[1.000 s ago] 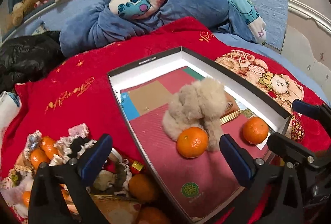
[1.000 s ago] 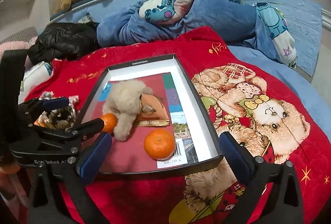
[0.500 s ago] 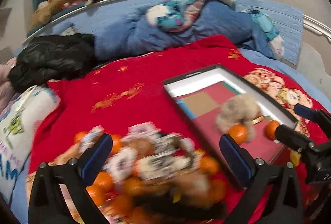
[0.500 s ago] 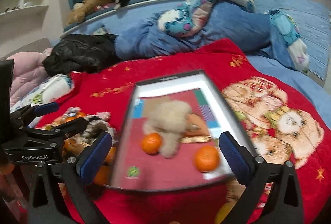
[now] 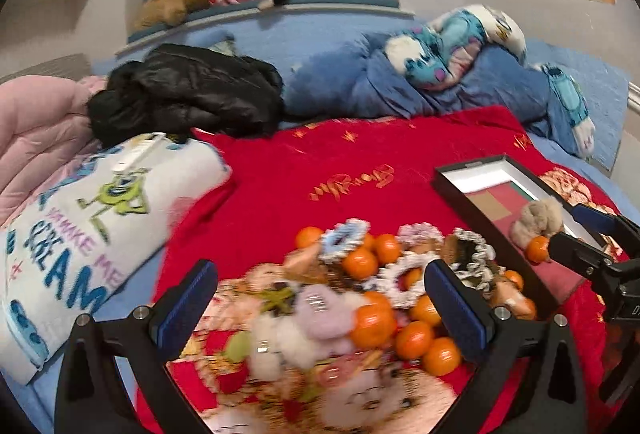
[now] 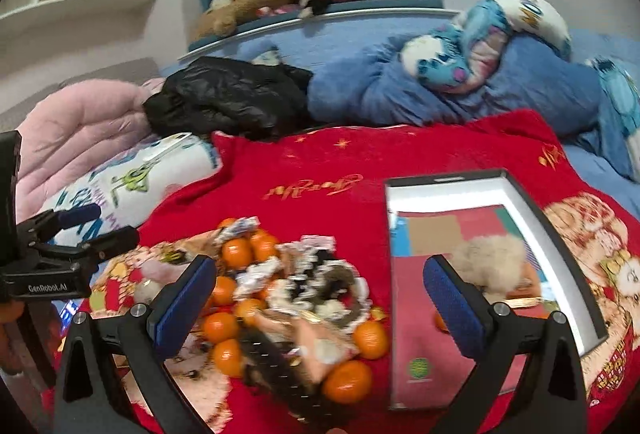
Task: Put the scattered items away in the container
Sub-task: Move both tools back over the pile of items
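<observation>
Both the left tongs (image 5: pixel 320 306) and right tongs (image 6: pixel 320 302) gape apart, empty, over the heap of tangerines (image 5: pixel 374 322) and hair scrunchies (image 5: pixel 400 280) on the red blanket (image 5: pixel 320 161). The box (image 6: pixel 560 234) lies at three o'clock. Best to single out one edge fruit.

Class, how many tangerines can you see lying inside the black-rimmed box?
1. The tangerine lies against the near side of the plush toy inside the box. The right gripper covers part of the box floor in both views, so more may be hidden.
</observation>
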The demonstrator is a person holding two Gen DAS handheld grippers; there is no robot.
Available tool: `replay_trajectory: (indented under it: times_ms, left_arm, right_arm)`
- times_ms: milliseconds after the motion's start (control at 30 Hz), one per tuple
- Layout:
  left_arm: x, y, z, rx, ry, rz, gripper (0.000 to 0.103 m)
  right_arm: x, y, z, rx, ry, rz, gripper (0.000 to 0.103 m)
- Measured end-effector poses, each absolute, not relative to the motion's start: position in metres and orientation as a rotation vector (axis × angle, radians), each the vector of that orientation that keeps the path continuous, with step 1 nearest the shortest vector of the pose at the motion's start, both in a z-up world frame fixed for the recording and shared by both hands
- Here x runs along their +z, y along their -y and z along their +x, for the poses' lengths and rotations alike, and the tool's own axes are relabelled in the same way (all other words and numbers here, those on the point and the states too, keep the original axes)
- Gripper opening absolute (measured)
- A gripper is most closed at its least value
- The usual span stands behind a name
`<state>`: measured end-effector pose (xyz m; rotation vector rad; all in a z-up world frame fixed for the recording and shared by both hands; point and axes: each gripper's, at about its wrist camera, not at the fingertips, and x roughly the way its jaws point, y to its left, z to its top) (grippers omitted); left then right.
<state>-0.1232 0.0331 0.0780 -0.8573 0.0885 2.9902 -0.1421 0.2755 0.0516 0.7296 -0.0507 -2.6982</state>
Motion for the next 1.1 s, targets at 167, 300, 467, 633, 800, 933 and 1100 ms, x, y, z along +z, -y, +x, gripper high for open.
replay_trajectory:
  times_ms: [167,300,467,633,800,933,1100]
  left_arm:
    - [0.061,-0.006,-0.107,2.954,0.017,-0.858,0.103]
    - [0.043,-0.007,-0.099,2.891,-0.017,-0.869,0.103]
    - [0.021,-0.024,-0.09,2.779,-0.137,-0.86,0.103]
    - [-0.001,-0.038,-0.092,2.716,-0.242,-0.88,0.101]
    - [-0.018,-0.05,-0.104,2.634,-0.258,-0.948,0.086]
    - [-0.035,-0.055,-0.121,2.6,-0.264,-1.056,0.072]
    - [-0.046,-0.048,-0.141,2.626,-0.223,-1.152,0.062]
  right_arm:
    - [0.057,-0.26,-0.126,-2.732,0.04,0.722,0.103]
    - [0.053,-0.262,-0.107,-2.738,0.129,0.682,0.103]
    - [0.03,-0.265,-0.09,-2.729,0.136,0.754,0.103]
    - [0.016,-0.263,-0.081,-2.728,0.048,0.812,0.103]
    - [0.005,-0.27,-0.081,-2.691,0.175,0.873,0.103]
    - [0.008,-0.276,-0.079,-2.702,0.23,0.879,0.103]
    - [0.014,-0.282,-0.077,-2.691,0.316,0.849,0.103]
